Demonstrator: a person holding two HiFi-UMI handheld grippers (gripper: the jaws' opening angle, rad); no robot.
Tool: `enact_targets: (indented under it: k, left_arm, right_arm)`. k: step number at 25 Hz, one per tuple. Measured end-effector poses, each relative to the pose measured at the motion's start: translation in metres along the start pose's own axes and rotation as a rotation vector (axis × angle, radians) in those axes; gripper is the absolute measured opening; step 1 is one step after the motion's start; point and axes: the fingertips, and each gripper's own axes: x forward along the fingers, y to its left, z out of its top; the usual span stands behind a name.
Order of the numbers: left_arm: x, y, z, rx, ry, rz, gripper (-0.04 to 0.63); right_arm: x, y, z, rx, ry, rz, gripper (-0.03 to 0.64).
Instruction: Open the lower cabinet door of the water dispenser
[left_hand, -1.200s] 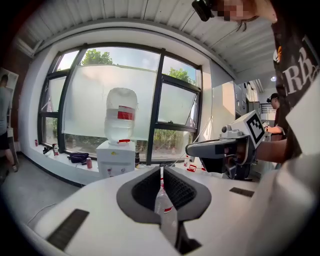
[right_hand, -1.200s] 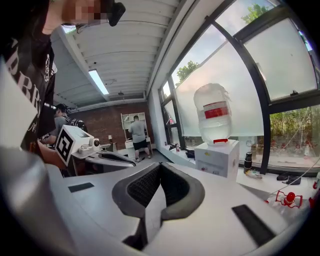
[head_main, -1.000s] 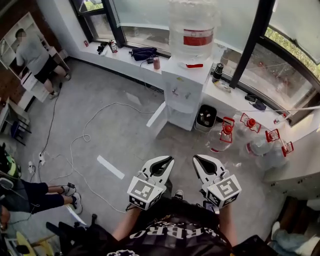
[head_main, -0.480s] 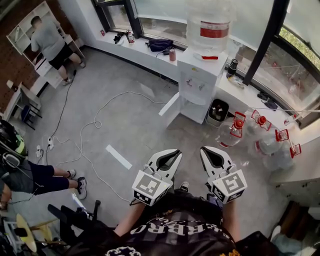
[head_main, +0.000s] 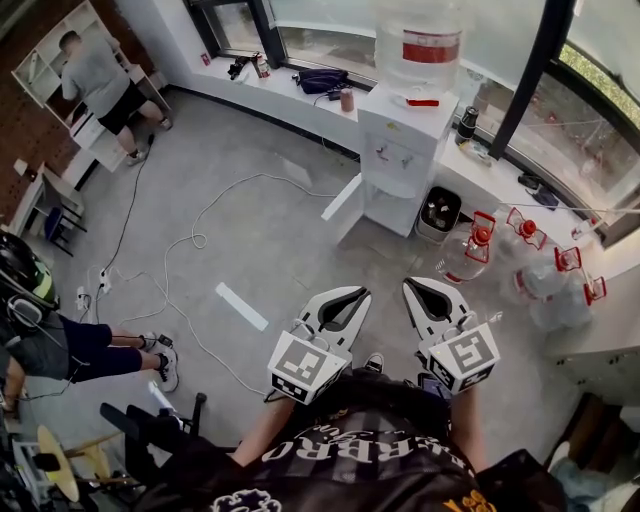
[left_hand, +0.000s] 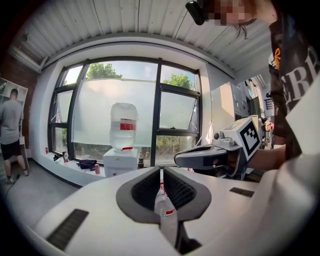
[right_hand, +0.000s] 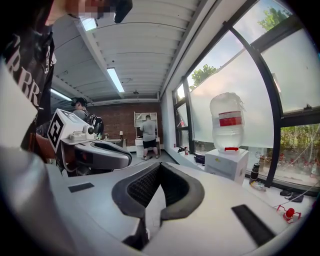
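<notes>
- The white box-shaped water dispenser (head_main: 400, 135) stands against the low white window ledge (head_main: 270, 95) at the far side of the grey floor (head_main: 270, 260). A large clear plastic water bottle with a red band (head_main: 418, 40) sits upside down on top of it.
- Its flat white lower cabinet door (head_main: 342, 198) is swung out from the bottom of the dispenser. It stands open toward the left of the head view, just above the floor.
- The left tool (head_main: 358, 295), white with dark ribbed pads and a marker cube at its back, is held in front of the person's chest, well apart from the dispenser. Its jaws meet at the tips and nothing is gripped between them.
- The right tool (head_main: 413, 288), of the same make, is held just beside the left one. Its jaws are pressed together and empty.
- Both tools point roughly toward the dispenser, a little below level.
- A small black waste bin (head_main: 438, 213) stands just to the right of the dispenser's base.
- Several clear water jugs with red handles (head_main: 462, 258) lie on the floor to the right of the bin.
- A long white cable (head_main: 200, 240) loops over the floor left of the open door, and a short white strip of tape (head_main: 243, 307) lies nearer the person.
- A person in a grey top (head_main: 98, 75) stands at a white shelf unit (head_main: 45, 60) in the far left corner.
- The legs of a seated person in dark shorts (head_main: 85, 345) show at the left edge.
</notes>
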Motion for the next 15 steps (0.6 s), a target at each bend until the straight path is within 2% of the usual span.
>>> enact_targets:
  k: [15]
  left_arm:
    - [-0.012, 0.006, -0.001, 0.019, -0.011, 0.012, 0.026]
  right_arm:
    - [0.005, 0.005, 0.006, -0.035, -0.002, -0.013, 0.012]
